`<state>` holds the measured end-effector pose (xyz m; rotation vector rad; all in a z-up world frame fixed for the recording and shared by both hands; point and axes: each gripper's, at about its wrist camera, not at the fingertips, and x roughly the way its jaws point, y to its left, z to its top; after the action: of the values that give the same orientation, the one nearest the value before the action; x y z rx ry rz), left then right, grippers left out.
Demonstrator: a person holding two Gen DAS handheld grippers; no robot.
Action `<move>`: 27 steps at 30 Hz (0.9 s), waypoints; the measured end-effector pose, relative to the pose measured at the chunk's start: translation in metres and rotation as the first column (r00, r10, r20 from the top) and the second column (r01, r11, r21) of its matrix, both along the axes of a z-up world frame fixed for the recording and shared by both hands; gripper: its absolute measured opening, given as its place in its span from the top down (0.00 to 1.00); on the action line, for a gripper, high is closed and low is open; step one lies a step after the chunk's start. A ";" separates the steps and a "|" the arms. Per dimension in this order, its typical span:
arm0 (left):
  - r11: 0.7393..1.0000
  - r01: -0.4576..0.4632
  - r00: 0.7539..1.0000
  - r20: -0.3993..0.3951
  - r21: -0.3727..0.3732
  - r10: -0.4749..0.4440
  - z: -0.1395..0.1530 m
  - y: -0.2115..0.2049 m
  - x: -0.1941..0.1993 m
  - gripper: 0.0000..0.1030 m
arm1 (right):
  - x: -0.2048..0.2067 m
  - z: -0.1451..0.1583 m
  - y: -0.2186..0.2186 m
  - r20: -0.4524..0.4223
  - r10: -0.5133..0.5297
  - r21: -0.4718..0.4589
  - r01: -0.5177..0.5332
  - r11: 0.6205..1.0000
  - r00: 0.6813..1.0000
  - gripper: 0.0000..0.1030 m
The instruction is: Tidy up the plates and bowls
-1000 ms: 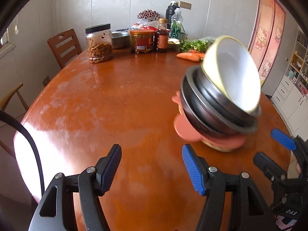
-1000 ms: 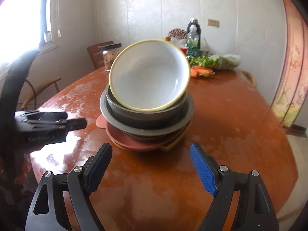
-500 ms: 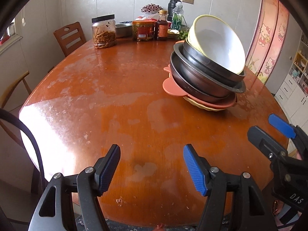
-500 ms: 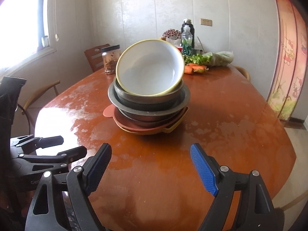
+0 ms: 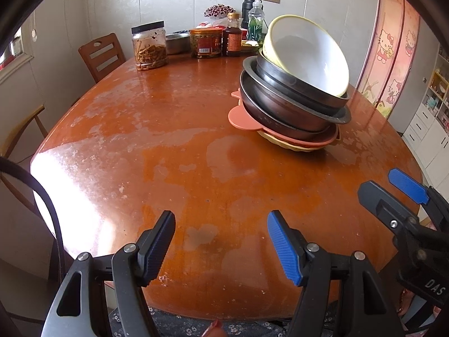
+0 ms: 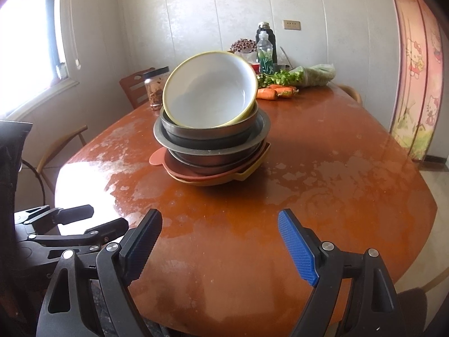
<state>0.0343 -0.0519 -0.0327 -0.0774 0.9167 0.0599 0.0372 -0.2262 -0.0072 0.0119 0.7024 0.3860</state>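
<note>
A stack of dishes stands on the round wooden table [image 5: 174, 151] [image 6: 322, 196]. On top leans a tilted white bowl with a yellow rim [image 5: 308, 53] [image 6: 210, 90]. Under it sit dark metal bowls [image 5: 283, 101] [image 6: 213, 140], then a pink plate [image 5: 242, 115] [image 6: 160, 157] and a yellow plate [image 5: 283, 143] [image 6: 247, 172]. My left gripper [image 5: 221, 241] hangs open over the table's near edge, well short of the stack. My right gripper [image 6: 220, 241] is open too, nothing between its fingers, the stack ahead of it. Each gripper shows at the other view's side.
At the far side stand a jar with a black lid [image 5: 150, 46], a red-labelled jar [image 5: 205, 42], bottles [image 5: 255, 19], a steel basin [image 5: 176, 42], carrots [image 6: 273, 93] and greens [image 6: 306, 75]. Wooden chairs [image 5: 102, 53] [image 6: 60, 146] ring the table on the left.
Both grippers have drawn back from the stack toward the table's near edge. The stack now looks smaller and farther away in both views. The dishes have not moved.
</note>
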 end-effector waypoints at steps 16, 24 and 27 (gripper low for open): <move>1.000 0.020 1.000 -0.025 0.020 -0.019 -0.005 -0.014 0.002 0.34 | 0.001 -0.012 -0.012 -0.048 0.003 0.041 -0.001 0.999 0.999 0.16; 1.000 0.015 0.999 -0.036 0.018 -0.015 -0.007 -0.012 0.006 0.34 | 0.004 -0.015 -0.013 -0.062 -0.004 0.035 0.007 0.999 0.998 0.16; 1.000 0.016 0.999 -0.037 0.018 -0.015 -0.008 -0.012 0.006 0.34 | 0.004 -0.016 -0.011 -0.061 0.001 0.029 0.001 1.000 0.998 0.16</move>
<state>0.0398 -0.0639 -0.0405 -0.0527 0.9531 0.0551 0.0407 -0.2375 -0.0230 0.0509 0.7566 0.3968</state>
